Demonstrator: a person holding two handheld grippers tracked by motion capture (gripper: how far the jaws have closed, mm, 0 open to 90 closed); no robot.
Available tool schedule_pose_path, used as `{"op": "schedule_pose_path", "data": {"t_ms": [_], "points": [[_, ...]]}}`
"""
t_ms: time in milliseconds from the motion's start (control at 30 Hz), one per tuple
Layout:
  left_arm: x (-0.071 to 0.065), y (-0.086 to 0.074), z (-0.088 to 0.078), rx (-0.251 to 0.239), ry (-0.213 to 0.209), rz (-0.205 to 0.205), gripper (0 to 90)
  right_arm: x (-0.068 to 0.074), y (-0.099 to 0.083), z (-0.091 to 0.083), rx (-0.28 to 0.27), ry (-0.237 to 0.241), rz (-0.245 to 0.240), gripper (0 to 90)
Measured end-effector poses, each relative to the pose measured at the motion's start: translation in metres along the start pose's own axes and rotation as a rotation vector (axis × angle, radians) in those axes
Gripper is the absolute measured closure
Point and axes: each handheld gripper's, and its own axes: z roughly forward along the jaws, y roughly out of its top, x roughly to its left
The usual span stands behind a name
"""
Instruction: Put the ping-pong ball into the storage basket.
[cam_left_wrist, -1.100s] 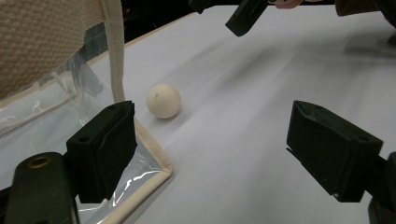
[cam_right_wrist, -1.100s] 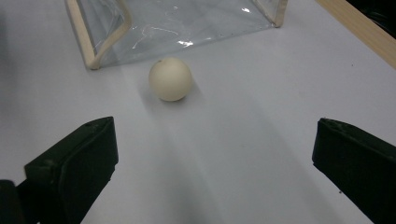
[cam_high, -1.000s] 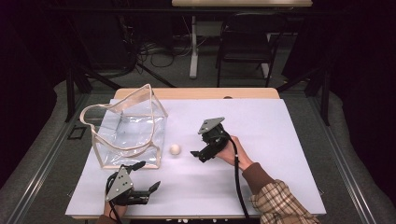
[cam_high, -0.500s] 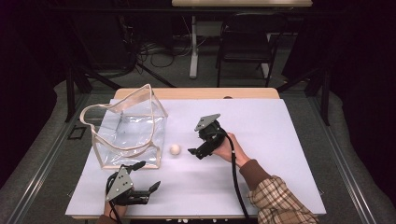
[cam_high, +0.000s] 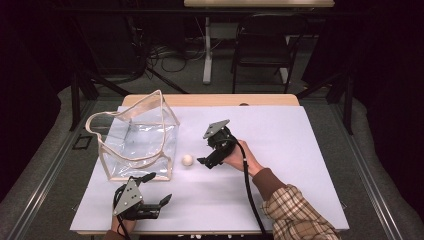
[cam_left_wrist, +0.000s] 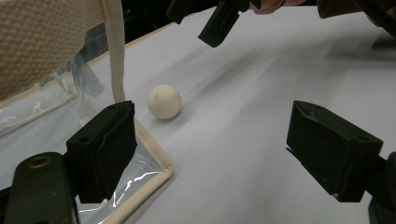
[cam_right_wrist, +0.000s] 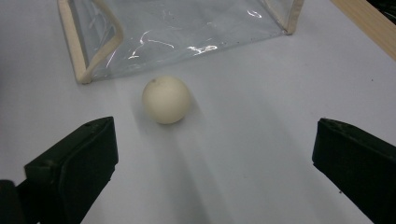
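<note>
A: Since a second ago my right tool (cam_high: 206, 161) has slid left across the counter (cam_high: 280, 190) toward the ball; my left tool (cam_high: 159, 189) has stayed put at the near edge.

B: Walk me through it, biggest thing first.

A: White-covered counter underneath everything. On its left side stands the clear bag (cam_high: 142, 145) with cream trim, upright, mouth open, handles arching over it.

B: And your tools?

A: Right tool sits just right of the ball, jaws spread wide with nothing between them. In the right gripper view the ball (cam_right_wrist: 166, 99) lies ahead of the gap, not yet inside it. Left tool rests near the bag's front corner, jaws also wide and empty.

B: The ball itself?

A: Small cream ball (cam_high: 187, 160) on the counter, just beside the bag's right wall, outside it, apart from both tools.
</note>
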Motion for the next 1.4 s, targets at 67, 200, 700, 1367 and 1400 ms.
{"op": "schedule_pose_path", "data": {"t_ms": [67, 200, 700, 1367, 1400], "points": [[0.000, 0.000, 0.000, -0.004, 0.004, 0.000, 16.2, 0.001, 0.001, 0.003, 0.005, 0.004, -0.004, 0.0], [0.000, 0.000, 0.000, -0.003, 0.004, 0.001, 16.2, 0.001, 0.003, 0.007, 0.009, 0.010, -0.001, 0.0], [0.000, 0.000, 0.000, -0.004, 0.004, 0.002, 16.2, 0.008, 0.013, 0.020, 0.016, 0.039, -0.026, 0.0], [0.000, 0.000, -0.001, -0.007, 0.004, -0.001, 16.2, 0.016, 0.018, 0.038, 0.034, 0.057, -0.044, 0.0], [0.000, 0.000, -0.001, -0.007, 0.003, 0.000, 16.2, 0.017, 0.018, 0.038, 0.034, 0.055, -0.042, 0.0]]}}
